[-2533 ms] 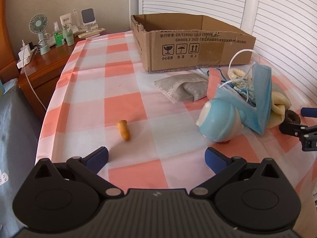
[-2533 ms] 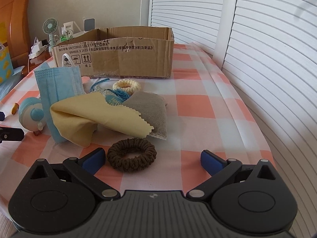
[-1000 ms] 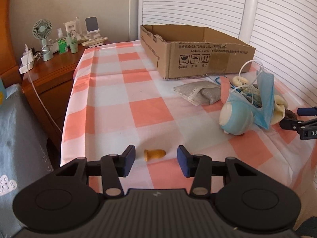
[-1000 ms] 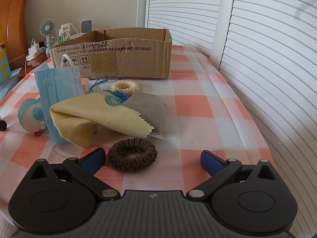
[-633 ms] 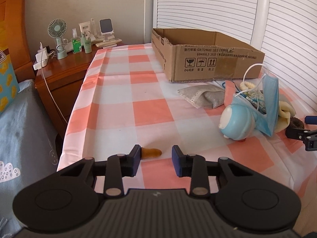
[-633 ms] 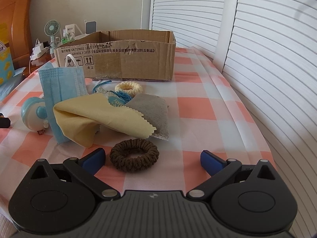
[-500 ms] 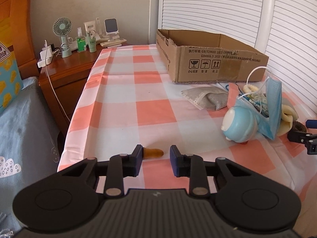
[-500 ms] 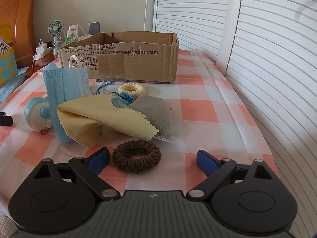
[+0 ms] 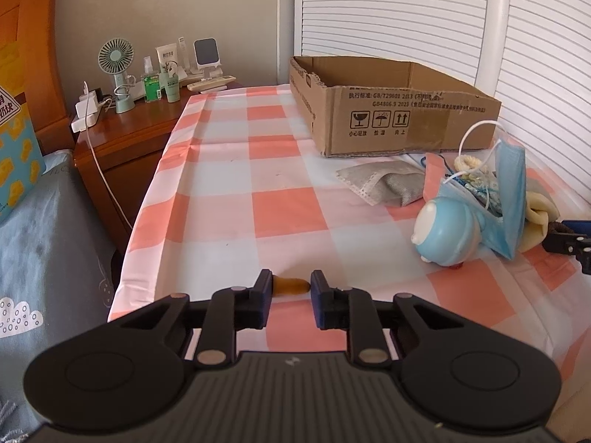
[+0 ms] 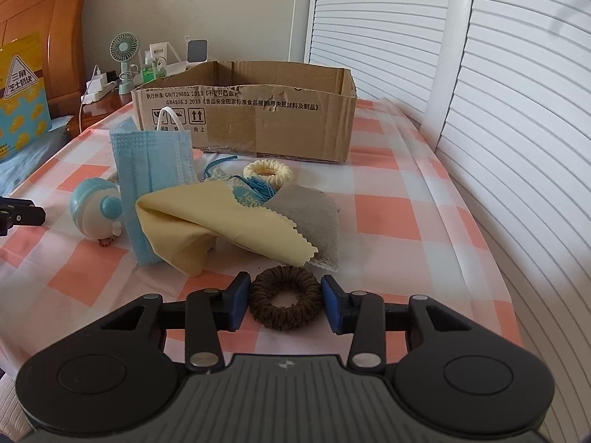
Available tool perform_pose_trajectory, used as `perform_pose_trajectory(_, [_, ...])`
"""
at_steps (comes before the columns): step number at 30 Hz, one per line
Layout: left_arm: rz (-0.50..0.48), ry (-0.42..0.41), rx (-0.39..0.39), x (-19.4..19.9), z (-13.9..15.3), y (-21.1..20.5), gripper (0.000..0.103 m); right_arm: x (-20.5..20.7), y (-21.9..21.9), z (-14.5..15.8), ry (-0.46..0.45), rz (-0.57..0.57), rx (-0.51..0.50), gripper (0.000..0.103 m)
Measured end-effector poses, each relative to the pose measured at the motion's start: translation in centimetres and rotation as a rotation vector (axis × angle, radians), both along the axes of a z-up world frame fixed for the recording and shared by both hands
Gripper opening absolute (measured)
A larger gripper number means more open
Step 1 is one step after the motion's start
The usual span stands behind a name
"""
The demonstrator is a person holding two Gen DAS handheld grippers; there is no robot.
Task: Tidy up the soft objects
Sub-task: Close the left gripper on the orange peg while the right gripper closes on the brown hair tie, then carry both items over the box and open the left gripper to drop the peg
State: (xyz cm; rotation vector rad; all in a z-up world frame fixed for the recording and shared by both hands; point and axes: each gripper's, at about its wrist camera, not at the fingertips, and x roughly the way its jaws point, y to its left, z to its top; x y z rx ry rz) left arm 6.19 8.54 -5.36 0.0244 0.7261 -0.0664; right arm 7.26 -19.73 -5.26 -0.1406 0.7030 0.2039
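Closing is the change on both sides: since a second ago your left tongs (image 9: 291, 289) have narrowed from a wide gap to a small one, and the small orange rubber piece (image 9: 291, 285) now lies between the two blue pads at the bottom centre of the left view. It seems to touch the left pad, but on the right pad I cannot tell whether there is contact, so I would not call it gripped yet.

Your right tongs (image 10: 284, 295) were wide apart half a second ago. Now they have come in until the pads stand just beside the brown scrunchie (image 10: 285, 303), one on each side, low in the centre of the right view. The scrunchie is not visibly squeezed, so this grip also looks unfinished.

Both items lie on the checked worktop (image 9: 280, 214), and the cardboard box (image 9: 391, 110) in the upper right of the left view is open. The face mask (image 10: 155, 184), the yellow cloth (image 10: 207, 221), the grey pouch (image 10: 314, 217), the cream scrunchie (image 10: 268, 172) and the blue round toy (image 10: 94, 206) remain in a heap, so in my judgement the sorting is only at its start.
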Motion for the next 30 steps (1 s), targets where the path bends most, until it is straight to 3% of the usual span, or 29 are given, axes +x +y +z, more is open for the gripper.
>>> perform_pose_trajectory(9, [-0.061, 0.022, 0.008, -0.4, 0.9, 0.0, 0.020, -1.1, -0.7, 1.4, -0.001, 0.017, -0.005, 0.047])
perform_pose_trajectory(18, [-0.216, 0.018, -0.002, 0.9, 5.6, -0.8, 0.020, -0.8, -1.1, 5.3, -0.057, 0.091, -0.021, 0.047])
perform_pose_trajectory(30, [-0.308, -0.072, -0.020, 9.8, 11.7, -4.2, 0.020, 3.2, -0.8, 9.9, -0.155, 0.166, -0.009, 0.047])
